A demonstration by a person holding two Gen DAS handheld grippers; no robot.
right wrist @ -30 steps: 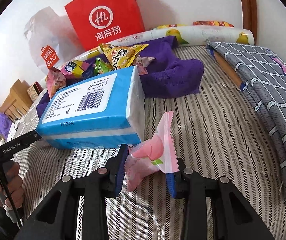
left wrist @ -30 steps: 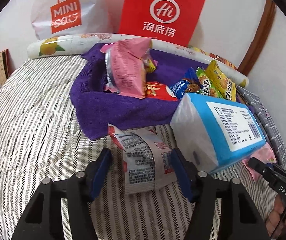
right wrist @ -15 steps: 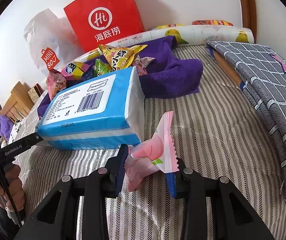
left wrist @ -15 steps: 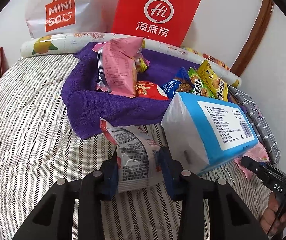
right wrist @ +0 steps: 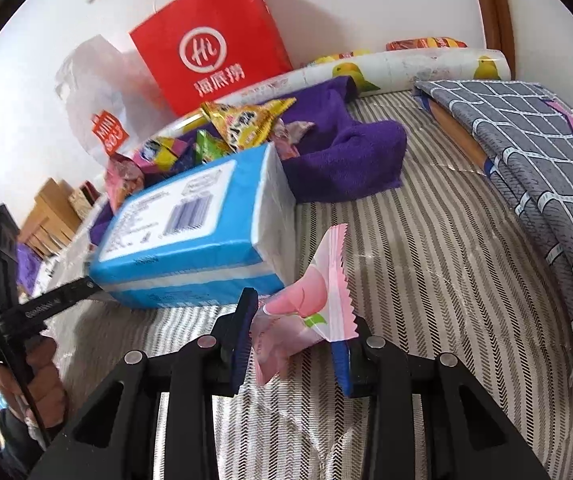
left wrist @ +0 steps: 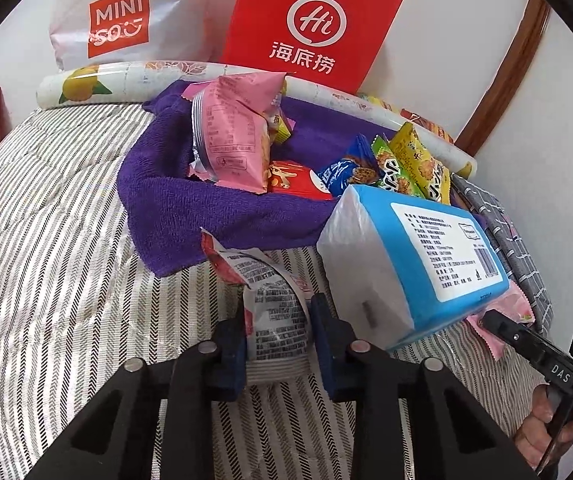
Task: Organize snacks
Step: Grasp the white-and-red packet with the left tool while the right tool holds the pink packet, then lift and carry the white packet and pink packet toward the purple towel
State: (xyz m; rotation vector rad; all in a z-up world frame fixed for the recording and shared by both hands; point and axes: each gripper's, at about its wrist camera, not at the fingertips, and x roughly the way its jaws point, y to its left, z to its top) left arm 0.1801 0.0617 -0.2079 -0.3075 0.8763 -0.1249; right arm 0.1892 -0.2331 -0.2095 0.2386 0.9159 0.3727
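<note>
The left claw (left wrist: 278, 344) is clamped across a white-and-red snack packet (left wrist: 274, 312) that lies on the striped bed (left wrist: 66, 240). The packet's long axis runs away from the camera, its red top end pointing toward the purple towel (left wrist: 206, 208) just beyond. The right claw (right wrist: 294, 336) is closed on a pink peach candy wrapper (right wrist: 310, 300), which stands tilted, its serrated end pointing up and away, just beside the blue tissue pack (right wrist: 190, 240).

The left wrist view shows the pile of snacks on the towel from the front: a tall pink bag (left wrist: 234, 136), a red pack (left wrist: 294, 180) and a blue cookie bag (left wrist: 346, 172). Only the right wrist view shows the folded grey checked blanket (right wrist: 534, 160) at the bed's far side and the yellow packet (right wrist: 246, 120) topping the pile. Both views include the red paper bag (left wrist: 310, 28) against the wall.
</note>
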